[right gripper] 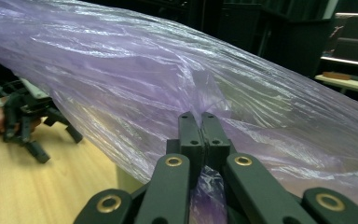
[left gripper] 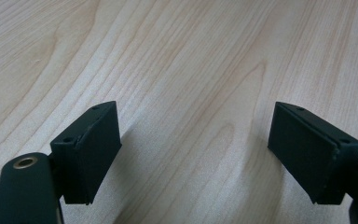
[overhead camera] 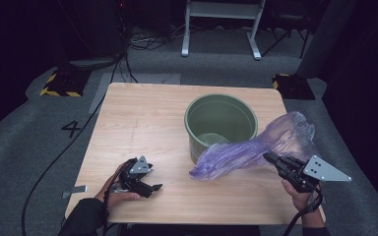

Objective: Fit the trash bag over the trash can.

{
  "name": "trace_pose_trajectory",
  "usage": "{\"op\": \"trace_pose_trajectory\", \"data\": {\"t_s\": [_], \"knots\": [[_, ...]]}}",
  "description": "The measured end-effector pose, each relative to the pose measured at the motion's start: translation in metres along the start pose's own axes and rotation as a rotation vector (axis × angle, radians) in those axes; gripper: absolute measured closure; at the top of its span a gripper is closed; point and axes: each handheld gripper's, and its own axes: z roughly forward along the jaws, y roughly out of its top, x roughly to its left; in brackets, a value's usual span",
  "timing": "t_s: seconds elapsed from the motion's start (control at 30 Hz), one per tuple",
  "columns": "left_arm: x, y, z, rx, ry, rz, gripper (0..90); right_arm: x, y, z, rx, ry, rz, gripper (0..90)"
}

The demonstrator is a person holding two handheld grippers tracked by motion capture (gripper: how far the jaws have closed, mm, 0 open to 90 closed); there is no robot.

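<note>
A thin purple plastic bag (overhead camera: 256,147) hangs in the air, stretched from the table's right edge toward the front of a green bucket (overhead camera: 220,125). My right gripper (overhead camera: 269,158) is shut on the bag's middle; in the right gripper view its jaws pinch the film (right gripper: 200,122) and the bag (right gripper: 135,84) spreads across the picture. My left gripper (overhead camera: 150,182) rests low on the wooden table (overhead camera: 142,118) at the front left, jaws wide open (left gripper: 193,154) over bare wood, holding nothing. The left gripper (right gripper: 25,119) also appears at the left of the right gripper view.
The bucket stands upright right of the table's centre, its mouth open. Beyond the table lie grey carpet, cables, a white frame (overhead camera: 221,24) and a yellow-black striped base (overhead camera: 59,86). A cable trails off the table's left side.
</note>
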Motion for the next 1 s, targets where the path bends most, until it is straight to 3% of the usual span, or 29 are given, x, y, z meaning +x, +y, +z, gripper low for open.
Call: {"op": "trace_pose_trajectory", "data": {"t_s": [0.23, 0.4, 0.47, 0.6, 0.77, 1.0], "knots": [[0.0, 0.001, 0.0, 0.003, 0.026, -0.023, 15.8, -0.008, 0.004, 0.005, 0.015, -0.067, 0.017, 90.0], [-0.001, 0.001, 0.0, 0.0, 0.034, -0.012, 16.2, -0.014, 0.007, 0.008, 0.028, -0.123, 0.036, 90.0], [-0.002, 0.004, -0.001, -0.009, 0.071, -0.014, 19.4, -0.015, 0.009, 0.008, 0.029, -0.14, 0.045, 90.0], [-0.007, 0.012, -0.012, -0.096, 0.048, -0.019, 20.8, -0.014, 0.017, 0.009, 0.032, -0.185, 0.036, 90.0], [-0.015, 0.023, -0.026, -0.141, 0.063, 0.01, 20.0, -0.015, 0.022, 0.014, 0.053, -0.218, 0.02, 90.0], [-0.015, 0.046, -0.054, -0.269, 0.082, 0.02, 20.4, -0.018, 0.022, 0.024, 0.076, -0.222, -0.001, 90.0]]}}
